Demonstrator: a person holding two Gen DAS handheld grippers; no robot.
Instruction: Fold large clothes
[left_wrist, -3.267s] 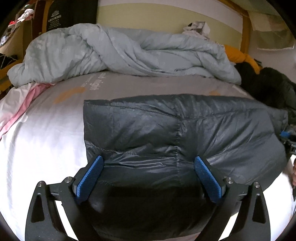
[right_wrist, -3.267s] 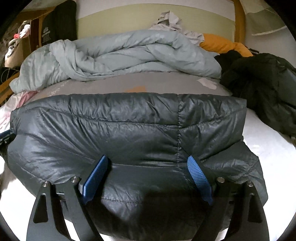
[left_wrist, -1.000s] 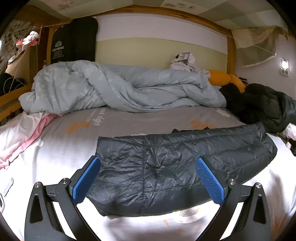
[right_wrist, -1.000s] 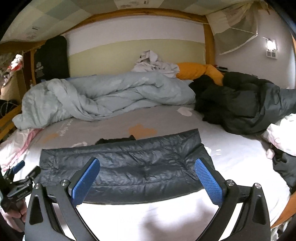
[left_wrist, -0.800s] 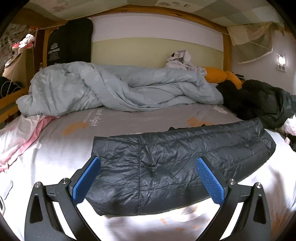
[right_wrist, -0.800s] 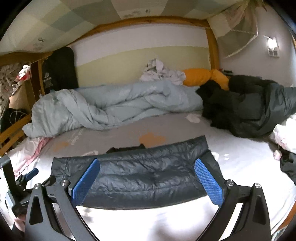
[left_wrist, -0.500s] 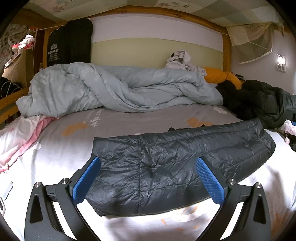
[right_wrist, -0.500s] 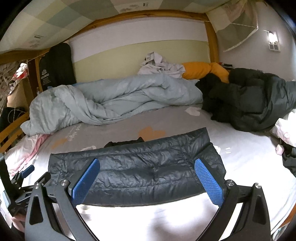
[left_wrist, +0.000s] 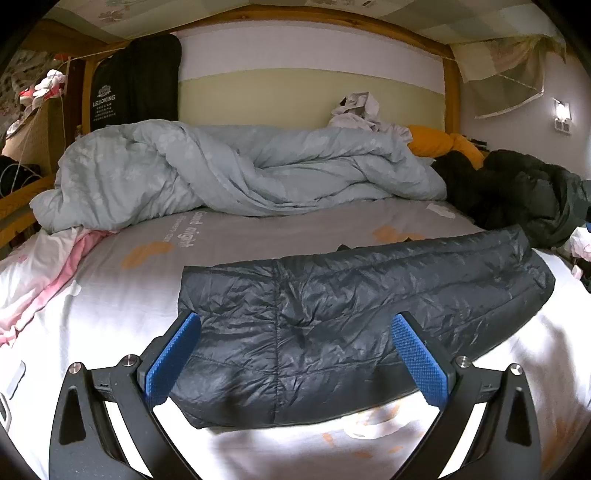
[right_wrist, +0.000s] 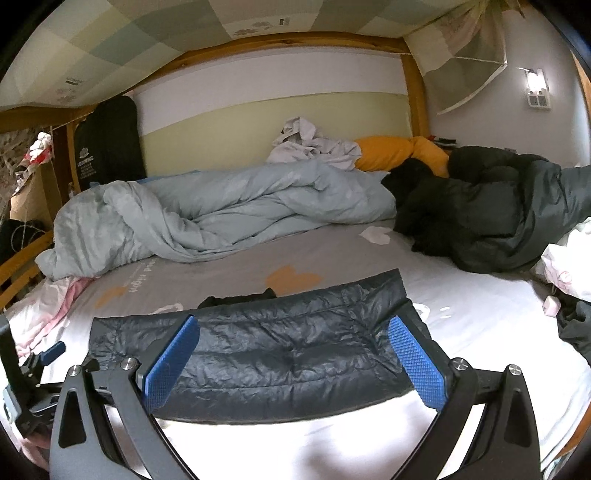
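Bed (left_wrist: 110, 295): folded dark puffer jacket (left_wrist: 351, 314) near front edge; light blue duvet (left_wrist: 240, 173) (bunched) at back; black coats (right_wrist: 480, 206) far right.

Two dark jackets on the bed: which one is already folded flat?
The quilted grey jacket lying flat before both open grippers; the black jacket sits crumpled near the right wall.

Bare sheet (right_wrist: 480, 332) lies open around the folded jacket (right_wrist: 280, 354); rumpled duvet (right_wrist: 221, 218) and dark coats (right_wrist: 480, 221) block the far side.
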